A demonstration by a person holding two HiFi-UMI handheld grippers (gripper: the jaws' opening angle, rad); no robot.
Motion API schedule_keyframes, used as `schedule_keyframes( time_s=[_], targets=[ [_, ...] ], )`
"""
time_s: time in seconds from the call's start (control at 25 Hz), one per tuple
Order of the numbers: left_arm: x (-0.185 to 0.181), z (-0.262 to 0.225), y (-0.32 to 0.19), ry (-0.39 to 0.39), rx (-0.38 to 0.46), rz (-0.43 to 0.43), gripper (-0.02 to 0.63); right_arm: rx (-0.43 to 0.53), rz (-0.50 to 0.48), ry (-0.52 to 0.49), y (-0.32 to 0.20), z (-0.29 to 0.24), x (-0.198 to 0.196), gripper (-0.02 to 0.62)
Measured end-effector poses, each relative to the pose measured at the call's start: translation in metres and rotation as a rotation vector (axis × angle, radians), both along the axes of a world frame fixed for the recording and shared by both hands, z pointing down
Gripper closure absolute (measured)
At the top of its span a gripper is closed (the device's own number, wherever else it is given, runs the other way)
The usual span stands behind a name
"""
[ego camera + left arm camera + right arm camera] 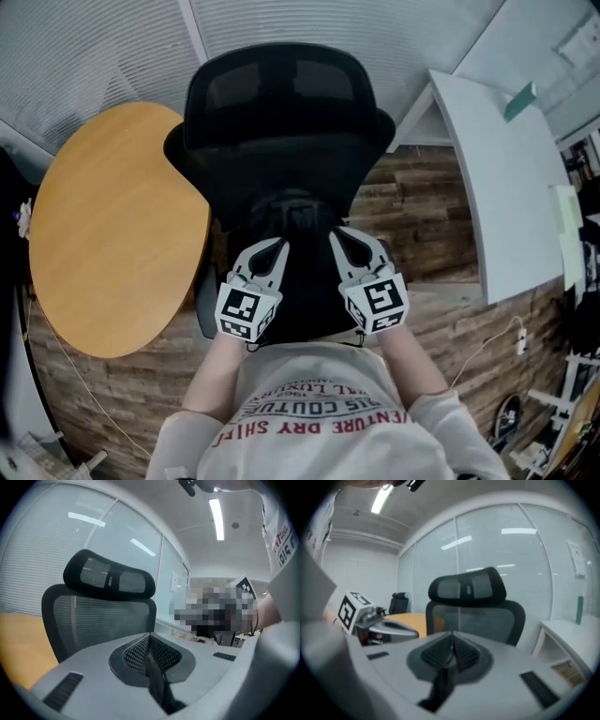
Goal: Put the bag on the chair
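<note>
A black mesh office chair (281, 103) faces me, its headrest at the top of the head view. A black bag (300, 281) hangs in front of its backrest, over the seat; whether it rests on the seat I cannot tell. My left gripper (278, 246) is shut on a black bag strap (157, 681) that runs down from between its closed jaws. My right gripper (339, 234) is shut on another black strap (438, 686) in the same way. The two grippers stand side by side, a little apart. The chair's backrest (103, 616) fills the left gripper view and shows again, as the same backrest (473, 606), in the right gripper view.
A round wooden table (112, 225) stands close to the chair's left. A white desk (506, 187) stands at the right. Glass walls with blinds lie behind the chair. Cables (487, 342) and small items lie on the wooden floor at the lower right.
</note>
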State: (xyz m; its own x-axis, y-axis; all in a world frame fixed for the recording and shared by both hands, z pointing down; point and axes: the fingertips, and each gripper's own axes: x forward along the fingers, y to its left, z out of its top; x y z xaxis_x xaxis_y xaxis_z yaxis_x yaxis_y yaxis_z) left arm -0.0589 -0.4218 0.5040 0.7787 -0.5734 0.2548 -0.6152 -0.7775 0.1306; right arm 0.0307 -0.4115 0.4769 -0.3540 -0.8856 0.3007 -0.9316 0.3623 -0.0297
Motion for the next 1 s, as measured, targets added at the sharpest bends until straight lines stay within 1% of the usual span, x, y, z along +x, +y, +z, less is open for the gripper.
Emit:
schedule_keyframes(
  time_s=[0.12,0.24,0.36,0.48,0.64,0.8,0.84,1.0],
  targets=[
    [-0.004,-0.040,0.008,0.017,0.076,0.013,0.574,0.087,-0.017,0.013,0.008,-0.036,-0.002,0.562],
    [-0.004,-0.075,0.018,0.024,0.143,0.059,0.575,0.148,-0.042,-0.014,0.016,-0.063,-0.006,0.566],
    [-0.009,-0.108,0.027,0.071,0.171,0.059,0.575,0.181,-0.058,-0.087,0.022,-0.083,-0.012,0.569],
    [-0.010,-0.132,0.032,0.092,0.200,0.040,0.575,0.211,-0.079,-0.107,0.028,-0.098,-0.016,0.569],
    [-0.007,-0.142,0.036,0.090,0.228,0.045,0.575,0.237,-0.085,-0.118,0.033,-0.110,-0.015,0.569],
    [-0.004,-0.144,0.042,0.148,0.190,0.069,0.575,0.236,-0.092,-0.110,0.038,-0.109,-0.017,0.569],
    [-0.003,-0.145,0.043,0.151,0.187,0.070,0.575,0.235,-0.095,-0.108,0.038,-0.108,-0.017,0.569],
    [-0.004,-0.144,0.041,0.099,0.219,0.066,0.575,0.227,-0.101,-0.094,0.041,-0.105,-0.019,0.569]
  ],
)
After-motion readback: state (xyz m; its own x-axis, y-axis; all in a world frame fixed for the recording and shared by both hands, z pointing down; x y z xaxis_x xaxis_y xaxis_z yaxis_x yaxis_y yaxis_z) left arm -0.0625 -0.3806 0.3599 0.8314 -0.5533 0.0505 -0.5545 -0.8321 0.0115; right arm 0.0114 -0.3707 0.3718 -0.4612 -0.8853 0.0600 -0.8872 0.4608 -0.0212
